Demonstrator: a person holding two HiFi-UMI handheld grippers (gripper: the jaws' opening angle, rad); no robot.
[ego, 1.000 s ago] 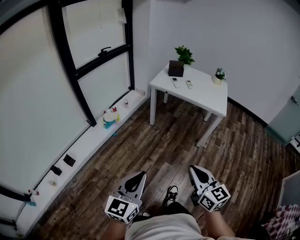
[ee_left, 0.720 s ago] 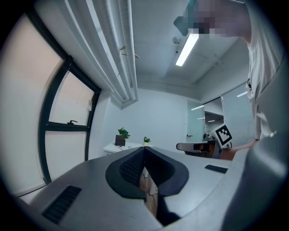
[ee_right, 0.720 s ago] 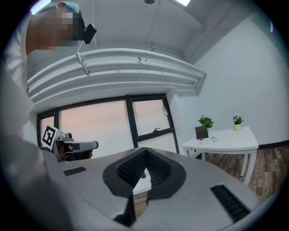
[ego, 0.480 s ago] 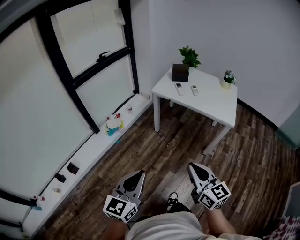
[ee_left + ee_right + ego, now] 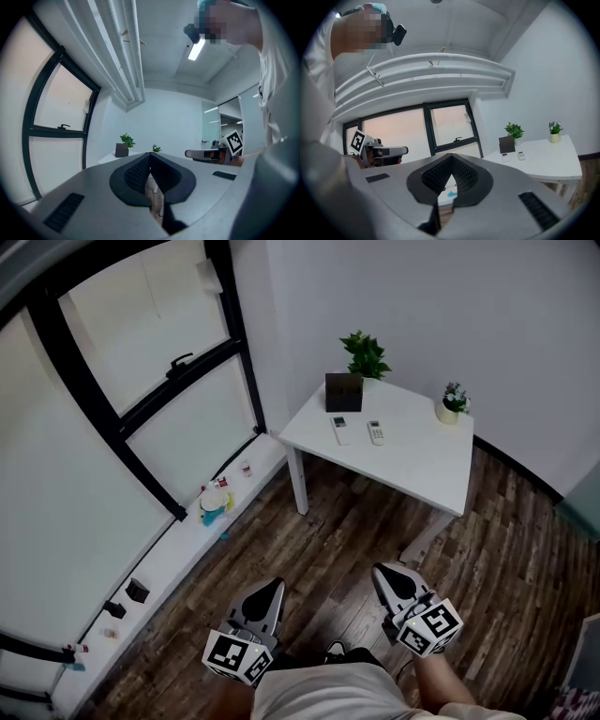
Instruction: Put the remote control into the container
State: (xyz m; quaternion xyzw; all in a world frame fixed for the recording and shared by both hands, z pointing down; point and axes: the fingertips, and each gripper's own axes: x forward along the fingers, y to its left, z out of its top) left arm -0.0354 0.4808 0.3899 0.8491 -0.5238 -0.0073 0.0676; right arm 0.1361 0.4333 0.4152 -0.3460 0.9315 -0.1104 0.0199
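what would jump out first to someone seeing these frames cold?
The white table in the far corner draws the eye, with a remote and a second remote lying side by side in front of a dark box and a leafy plant. At the bottom of the head view, the left gripper and right gripper point toward it, jaws together and empty, well short of the table.

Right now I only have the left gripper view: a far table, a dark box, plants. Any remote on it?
Observer: Two. One white remote and a second remote lie side by side before the dark container.
Operator: Is the right gripper holding anything?
Observer: No, the right gripper is shut on nothing.
Operator: What is under the window?
Observer: A low ledge with small items on it.
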